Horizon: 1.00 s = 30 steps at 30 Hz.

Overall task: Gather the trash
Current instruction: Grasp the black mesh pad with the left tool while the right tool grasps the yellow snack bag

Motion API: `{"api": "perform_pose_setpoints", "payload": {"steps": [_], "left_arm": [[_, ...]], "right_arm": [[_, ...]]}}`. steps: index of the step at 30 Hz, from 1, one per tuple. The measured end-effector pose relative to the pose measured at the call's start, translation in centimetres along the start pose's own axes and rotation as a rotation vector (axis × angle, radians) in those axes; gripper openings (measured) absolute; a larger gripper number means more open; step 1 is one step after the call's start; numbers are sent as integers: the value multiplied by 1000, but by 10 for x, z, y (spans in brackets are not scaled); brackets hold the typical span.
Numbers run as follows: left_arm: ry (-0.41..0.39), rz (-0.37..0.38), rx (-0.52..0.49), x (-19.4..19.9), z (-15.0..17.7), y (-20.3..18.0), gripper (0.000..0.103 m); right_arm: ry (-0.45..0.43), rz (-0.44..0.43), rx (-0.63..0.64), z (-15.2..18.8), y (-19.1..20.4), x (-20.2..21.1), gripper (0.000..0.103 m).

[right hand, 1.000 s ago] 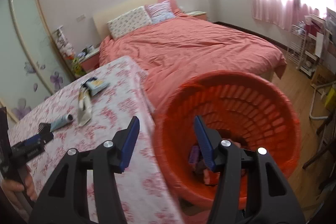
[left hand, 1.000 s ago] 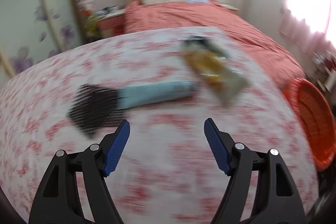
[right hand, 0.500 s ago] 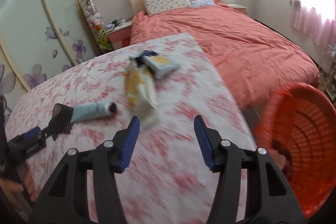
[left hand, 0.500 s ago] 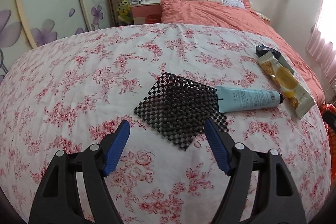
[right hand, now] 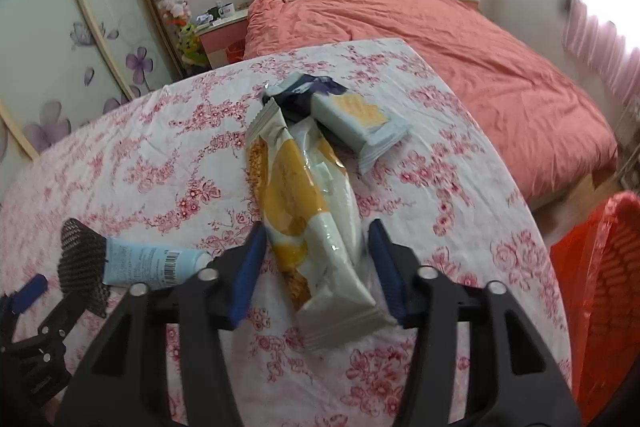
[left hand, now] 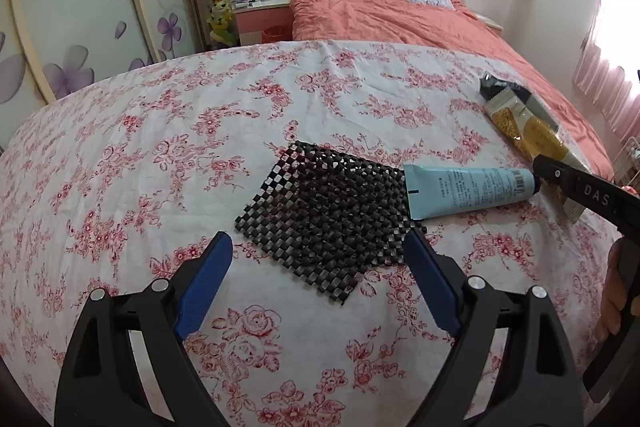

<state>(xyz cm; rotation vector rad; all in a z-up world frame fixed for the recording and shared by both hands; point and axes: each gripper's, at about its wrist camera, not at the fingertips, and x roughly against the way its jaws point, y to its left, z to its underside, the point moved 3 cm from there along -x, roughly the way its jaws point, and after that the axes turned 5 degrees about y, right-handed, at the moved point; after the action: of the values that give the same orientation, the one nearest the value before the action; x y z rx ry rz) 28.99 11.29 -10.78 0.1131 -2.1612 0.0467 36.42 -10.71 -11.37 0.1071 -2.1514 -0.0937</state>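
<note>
Right claw (right hand: 316, 261): I keep its fingers apart around the yellow wrapper (right hand: 308, 211) (not clamped).
Left claw (left hand: 318, 281): apart, black mesh mat (left hand: 328, 215) just ahead.

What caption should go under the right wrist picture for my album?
Open right claw straddling a yellow-and-white snack wrapper on the flowery tablecloth, orange basket waiting alongside.

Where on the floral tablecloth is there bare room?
Bare: the tablecloth left of the black mesh mat, toward the wardrobe side. Crowded: the right end, where the blue tube, yellow snack wrapper and biscuit packet lie.
</note>
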Motion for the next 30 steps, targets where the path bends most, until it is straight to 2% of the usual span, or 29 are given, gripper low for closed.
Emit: {"api": "perform_pose_setpoints", "payload": {"steps": [4, 8, 13, 18, 20, 23, 25, 27, 30], "left_arm": [[13, -4, -16, -5, 0, -7, 87], [20, -16, -22, -10, -3, -12, 87], [16, -40, -56, -12, -8, -17, 87], [27, 10, -24, -15, -9, -10, 88], [26, 8, -26, -15, -8, -10, 87], [19, 16, -40, -13, -8, -14, 80], [11, 32, -54, -12, -8, -17, 71], [3, 35, -64, -10, -8, -19, 57], [-3, 29, -76, -8, -7, -19, 45]], "right_arm": [[-1, 14, 38, 9, 1, 7, 34], [-7, 43, 71, 24, -1, 18, 33], [3, 21, 42, 25, -8, 17, 35], [7, 40, 56, 24, -4, 15, 36], [8, 44, 60, 24, -5, 14, 37], [7, 32, 53, 24, -5, 14, 37], [7, 29, 51, 24, -4, 14, 37], [7, 32, 53, 24, -5, 14, 37], [7, 33, 53, 25, -5, 15, 37]]}}
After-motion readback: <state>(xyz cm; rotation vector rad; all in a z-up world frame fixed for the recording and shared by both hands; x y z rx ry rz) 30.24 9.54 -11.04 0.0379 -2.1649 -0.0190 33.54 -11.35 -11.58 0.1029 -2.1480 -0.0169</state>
